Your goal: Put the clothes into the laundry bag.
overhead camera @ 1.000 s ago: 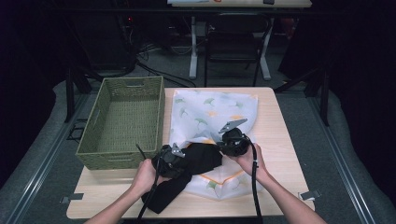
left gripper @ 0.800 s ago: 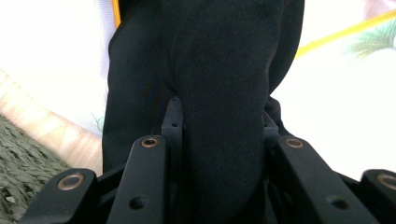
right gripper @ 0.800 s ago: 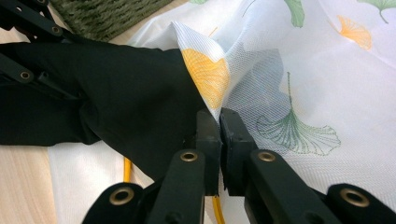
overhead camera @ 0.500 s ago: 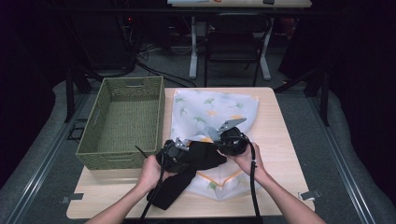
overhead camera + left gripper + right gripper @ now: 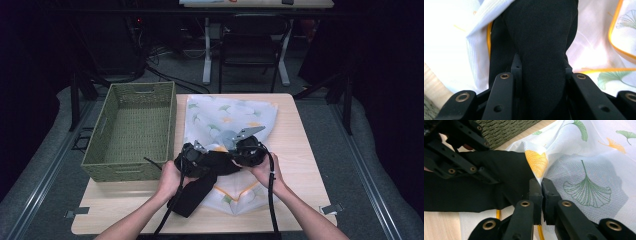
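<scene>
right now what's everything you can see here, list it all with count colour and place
basket: one, olive green woven, left half of the table
mesh bag: one, white with green and yellow leaf print, orange trim, right of the basket
black cloth: one, black, on the bag's near part, trailing toward the table's front edge
table: one, light wood
chair: one, dark, beyond the table
left hand-held gripper: one, black, shut on the black cloth
right hand-held gripper: one, black, shut on the mesh bag
</scene>
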A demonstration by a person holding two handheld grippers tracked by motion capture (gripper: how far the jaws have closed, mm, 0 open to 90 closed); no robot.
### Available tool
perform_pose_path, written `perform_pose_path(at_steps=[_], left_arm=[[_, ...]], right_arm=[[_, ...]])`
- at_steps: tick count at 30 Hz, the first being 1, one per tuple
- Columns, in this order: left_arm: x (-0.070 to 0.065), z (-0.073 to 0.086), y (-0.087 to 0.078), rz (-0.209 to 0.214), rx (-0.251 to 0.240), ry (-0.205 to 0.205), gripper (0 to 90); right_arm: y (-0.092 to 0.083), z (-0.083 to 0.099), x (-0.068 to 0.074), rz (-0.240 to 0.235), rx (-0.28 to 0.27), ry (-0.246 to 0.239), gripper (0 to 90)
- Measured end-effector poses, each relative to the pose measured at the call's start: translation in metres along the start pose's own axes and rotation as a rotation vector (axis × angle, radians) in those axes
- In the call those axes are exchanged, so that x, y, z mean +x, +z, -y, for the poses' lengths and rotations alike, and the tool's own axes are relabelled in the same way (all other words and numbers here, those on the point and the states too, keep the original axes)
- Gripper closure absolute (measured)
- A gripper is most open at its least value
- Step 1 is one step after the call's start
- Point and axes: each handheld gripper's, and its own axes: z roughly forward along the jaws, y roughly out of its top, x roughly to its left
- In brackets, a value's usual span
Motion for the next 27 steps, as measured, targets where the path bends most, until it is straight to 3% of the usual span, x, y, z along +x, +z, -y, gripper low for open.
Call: perform_pose_path(at_steps=[10, 19, 27], left_arm=[[0.001, -0.012, 0.010, -0.025, -0.040, -0.014, 68.8], [0.002, -0.022, 0.018, -0.056, -0.102, -0.065, 68.5], [-0.001, -0.026, 0.033, -0.079, -0.093, -0.062, 67.5]], right_arm=[[0.000, -0.001, 0.001, -0.007, -0.010, -0.001, 87.3], [-0.003, -0.002, 0.001, -0.010, -0.025, -0.003, 87.4], [-0.002, 0.001, -0.002, -0.021, -0.018, 0.017, 87.4]])
